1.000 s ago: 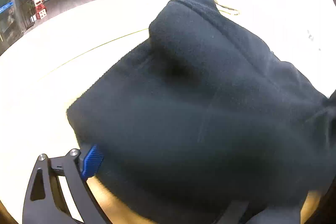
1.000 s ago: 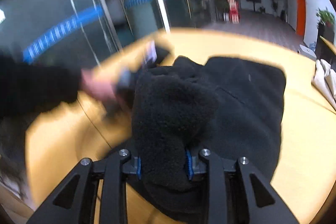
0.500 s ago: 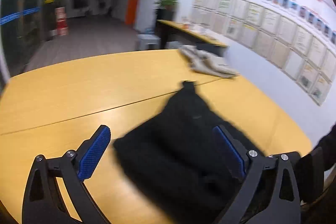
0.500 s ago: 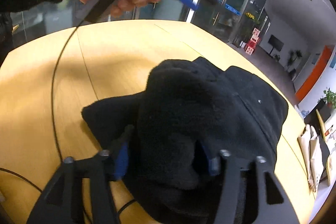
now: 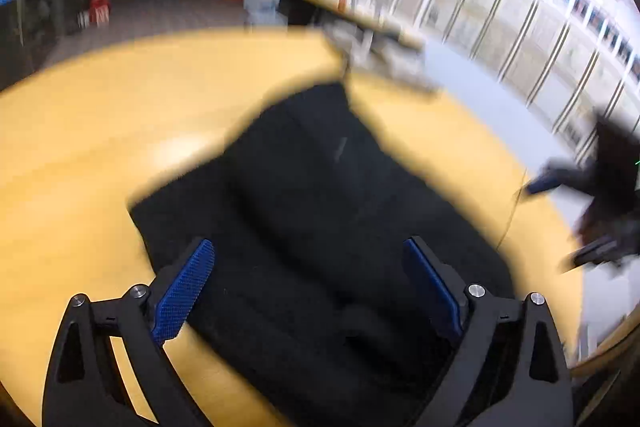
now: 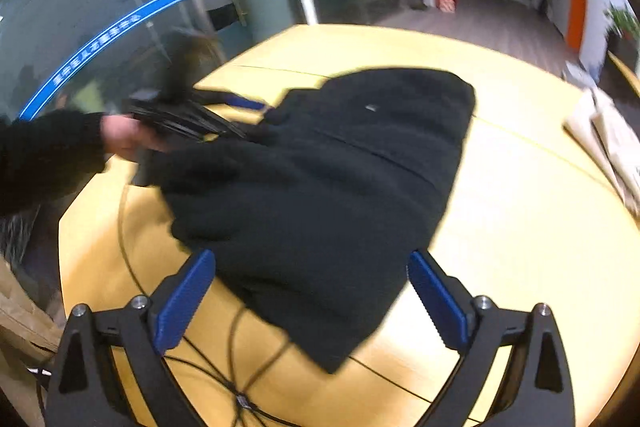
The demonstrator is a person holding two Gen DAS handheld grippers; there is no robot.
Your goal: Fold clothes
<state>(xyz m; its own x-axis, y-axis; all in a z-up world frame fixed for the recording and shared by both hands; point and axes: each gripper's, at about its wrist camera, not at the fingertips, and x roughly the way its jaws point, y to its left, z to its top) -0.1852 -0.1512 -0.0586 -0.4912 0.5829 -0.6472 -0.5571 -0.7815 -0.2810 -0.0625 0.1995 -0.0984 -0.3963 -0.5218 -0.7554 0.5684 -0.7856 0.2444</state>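
Note:
A black fleece garment [image 5: 320, 207] lies folded on the yellow table [image 5: 80, 147]. In the left wrist view my left gripper [image 5: 308, 287] hovers open just above its near edge, blue pads wide apart with nothing between them. My right gripper [image 5: 560, 219] shows blurred at the far right, beyond the fleece. In the right wrist view the garment [image 6: 340, 179] spreads ahead, and my right gripper [image 6: 310, 297] stands open over its near corner, holding nothing. A hand [image 6: 124, 135] in a dark sleeve holds the left gripper [image 6: 240, 115] by the garment's left edge.
A pile of pale cloth [image 6: 608, 139] lies at the table's right side and also appears as pale cloth [image 5: 380, 55] behind the fleece. Thin black cables [image 6: 240, 367] cross the table near my right gripper. A brown paper bag [image 6: 20, 315] stands off the table's left edge.
My right gripper let go of the bunched fleece, opened wide and drew back. The left gripper also came off the garment, which now lies flatter on the table.

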